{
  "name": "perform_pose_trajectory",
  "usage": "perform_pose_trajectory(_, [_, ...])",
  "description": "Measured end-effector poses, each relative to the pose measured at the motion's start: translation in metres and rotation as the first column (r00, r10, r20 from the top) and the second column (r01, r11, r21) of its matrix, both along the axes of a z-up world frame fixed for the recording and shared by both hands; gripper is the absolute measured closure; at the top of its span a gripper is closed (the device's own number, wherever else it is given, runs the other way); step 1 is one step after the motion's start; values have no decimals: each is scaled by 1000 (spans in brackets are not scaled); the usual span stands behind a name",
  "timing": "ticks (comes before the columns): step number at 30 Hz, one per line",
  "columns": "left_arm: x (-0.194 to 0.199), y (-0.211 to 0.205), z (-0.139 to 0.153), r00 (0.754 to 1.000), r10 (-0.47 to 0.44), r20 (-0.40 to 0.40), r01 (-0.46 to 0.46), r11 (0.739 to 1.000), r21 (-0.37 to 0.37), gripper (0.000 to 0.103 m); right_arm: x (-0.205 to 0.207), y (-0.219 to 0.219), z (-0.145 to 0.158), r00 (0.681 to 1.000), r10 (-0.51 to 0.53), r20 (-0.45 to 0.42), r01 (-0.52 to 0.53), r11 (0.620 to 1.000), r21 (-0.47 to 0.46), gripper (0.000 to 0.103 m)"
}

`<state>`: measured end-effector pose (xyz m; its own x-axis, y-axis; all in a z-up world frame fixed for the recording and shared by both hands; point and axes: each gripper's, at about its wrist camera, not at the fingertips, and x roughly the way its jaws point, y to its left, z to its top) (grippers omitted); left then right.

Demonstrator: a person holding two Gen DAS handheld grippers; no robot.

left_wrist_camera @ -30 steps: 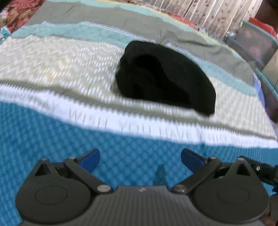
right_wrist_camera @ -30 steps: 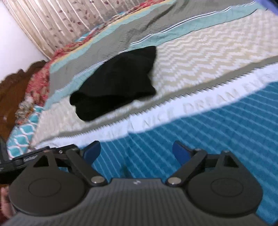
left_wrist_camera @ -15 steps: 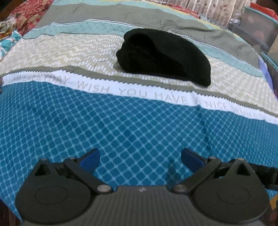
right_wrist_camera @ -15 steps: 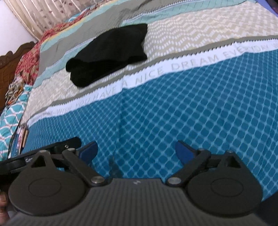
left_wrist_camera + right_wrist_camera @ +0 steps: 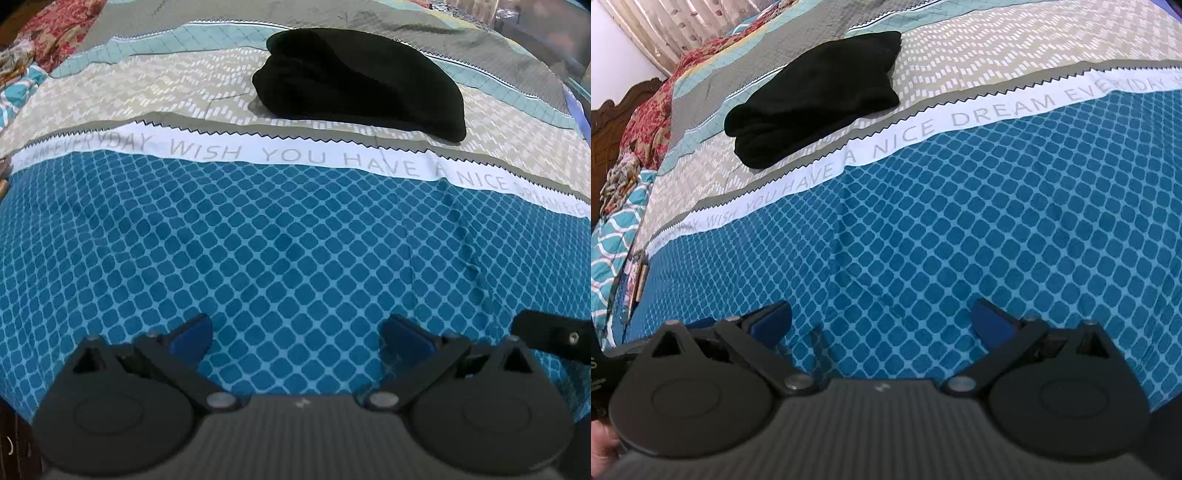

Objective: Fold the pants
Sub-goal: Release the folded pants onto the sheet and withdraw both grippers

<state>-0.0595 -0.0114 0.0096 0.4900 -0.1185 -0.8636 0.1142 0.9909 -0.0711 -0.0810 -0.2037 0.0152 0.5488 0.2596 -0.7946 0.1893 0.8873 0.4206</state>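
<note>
The black pants point(image 5: 362, 79) lie folded into a compact bundle on the beige zigzag band of the bedspread, far from both grippers. They also show in the right wrist view point(image 5: 816, 92), upper left. My left gripper point(image 5: 297, 334) is open and empty, low over the blue diamond-pattern part of the bed. My right gripper point(image 5: 882, 321) is open and empty over the same blue area. Part of the right gripper point(image 5: 554, 338) shows at the right edge of the left wrist view.
The bedspread point(image 5: 295, 236) has a white band with printed lettering between the blue area and the pants. A red floral quilt point(image 5: 653, 110) and wooden headboard point(image 5: 613, 122) are at the left. Curtains point(image 5: 676, 26) hang behind.
Both grippers have drawn back from the pants toward the near edge of the bed, so the bundle looks farther away. The pants have not moved. Both jaws stayed open.
</note>
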Motion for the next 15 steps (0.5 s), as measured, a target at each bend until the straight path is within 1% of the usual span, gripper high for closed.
perform_pose_trajectory(5, [2, 2, 0, 1000, 6, -8, -6, 1000, -16, 0, -6, -7, 0, 999, -36, 21, 35, 999, 39, 0])
perform_pose_trajectory(9, [3, 6, 2, 1000, 19, -17, -20, 999, -46, 0, -11, -13, -1, 998, -61, 36, 58, 996, 74, 0])
perform_pose_trajectory(13, [5, 8, 4, 999, 25, -30, -27, 998, -63, 0, -12, -13, 2, 998, -49, 28, 47, 997, 63, 0])
perform_pose_trajectory(15, [7, 6, 3, 999, 21, -41, -23, 998, -52, 0, -12, -12, 3, 999, -38, 24, 37, 998, 56, 0])
